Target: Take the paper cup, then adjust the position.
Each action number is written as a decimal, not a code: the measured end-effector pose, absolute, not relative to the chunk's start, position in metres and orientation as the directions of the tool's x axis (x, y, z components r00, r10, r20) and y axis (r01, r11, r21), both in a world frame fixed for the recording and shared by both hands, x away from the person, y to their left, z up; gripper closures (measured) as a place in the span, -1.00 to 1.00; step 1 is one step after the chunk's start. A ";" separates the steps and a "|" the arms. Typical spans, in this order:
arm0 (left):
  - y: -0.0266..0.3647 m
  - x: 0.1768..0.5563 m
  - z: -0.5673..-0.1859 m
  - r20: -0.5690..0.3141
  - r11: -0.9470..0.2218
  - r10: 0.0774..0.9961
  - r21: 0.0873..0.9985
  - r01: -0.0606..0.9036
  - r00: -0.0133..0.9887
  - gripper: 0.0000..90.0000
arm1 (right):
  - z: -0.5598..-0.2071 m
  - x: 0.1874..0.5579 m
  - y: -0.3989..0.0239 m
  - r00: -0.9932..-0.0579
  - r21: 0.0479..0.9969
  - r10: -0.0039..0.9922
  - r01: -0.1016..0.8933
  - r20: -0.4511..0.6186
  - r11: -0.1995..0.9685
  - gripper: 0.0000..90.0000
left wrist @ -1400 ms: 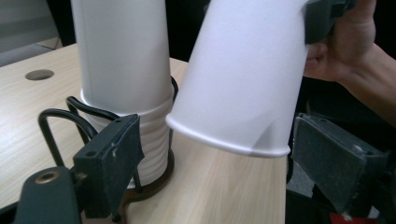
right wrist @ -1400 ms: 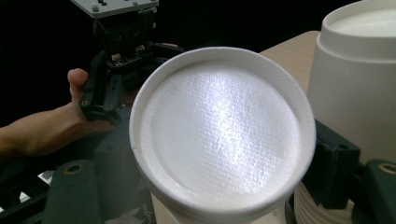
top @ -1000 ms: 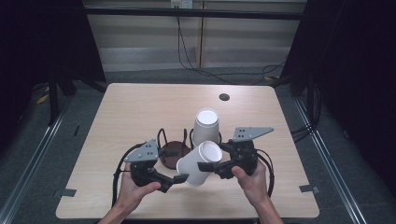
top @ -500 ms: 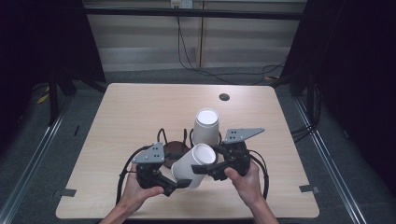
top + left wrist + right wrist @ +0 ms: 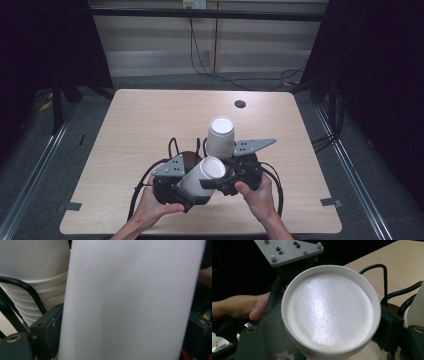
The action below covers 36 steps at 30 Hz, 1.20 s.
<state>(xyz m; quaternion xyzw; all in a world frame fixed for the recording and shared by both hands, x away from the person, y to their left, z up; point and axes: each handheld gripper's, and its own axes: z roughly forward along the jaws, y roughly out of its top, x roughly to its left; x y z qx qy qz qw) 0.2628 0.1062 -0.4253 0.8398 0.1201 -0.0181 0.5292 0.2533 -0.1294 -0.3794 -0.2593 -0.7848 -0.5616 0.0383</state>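
I have a single white paper cup [image 5: 202, 175] lying tilted in the air just above the near part of the worktop [image 5: 140, 120], its closed bottom facing up and away from me. In the right claw view that round bottom [image 5: 329, 312] sits square in front of the camera.

The left claw [image 5: 192, 192] has the cup between its jaws. In the left claw view the cup wall [image 5: 130, 302] runs up between the two black jaws, and those jaws have just been opening; I judge they have let go of the wall, though the cup is so close to the lens that I cannot see a clear gap.

The right claw [image 5: 220, 182] reaches in from the other side at the cup's bottom end. I cannot tell from these pictures whether it is clamped on the cup or merely standing against it.

Just beyond, a stack of white cups [image 5: 221, 136] stands upside down on the worktop, and its ribbed rims [image 5: 37, 300] appear beside the held cup. A dark round thing [image 5: 189, 159] lies between the stack and my claws; I cannot make out what it is.

The step looks to me like passing the cup from left to right. To do it well I would make sure the right claw grips firmly before the left draws clear, pull the left straight back along the cup, and keep both cables away from the stack so it is not knocked.
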 end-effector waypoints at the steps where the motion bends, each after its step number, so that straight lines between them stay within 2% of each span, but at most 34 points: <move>1: 0.106 0.263 -0.426 -0.157 -0.413 0.185 0.883 0.222 0.970 -0.81 | -0.379 0.253 -0.129 -0.862 0.861 0.364 0.450 0.352 0.235 -0.43; 18: 0.109 0.262 -0.423 -0.150 -0.449 0.186 0.866 0.220 0.971 -0.65 | -0.383 0.254 -0.128 -0.859 0.863 0.363 0.455 0.360 0.220 -0.49; 21: 0.111 0.261 -0.421 -0.157 -0.458 0.183 0.860 0.226 0.970 -0.64 | -0.387 0.256 -0.126 -0.861 0.863 0.364 0.453 0.357 0.225 -0.66; 23: 0.111 0.261 -0.420 -0.156 -0.467 0.181 0.855 0.224 0.971 -0.64 | -0.387 0.256 -0.125 -0.862 0.862 0.357 0.455 0.361 0.226 -0.68; 36: 0.119 0.264 -0.417 -0.175 -0.525 0.203 0.811 0.258 0.963 -0.64 | -0.385 0.254 -0.141 -0.861 0.868 0.384 0.440 0.334 0.232 -0.68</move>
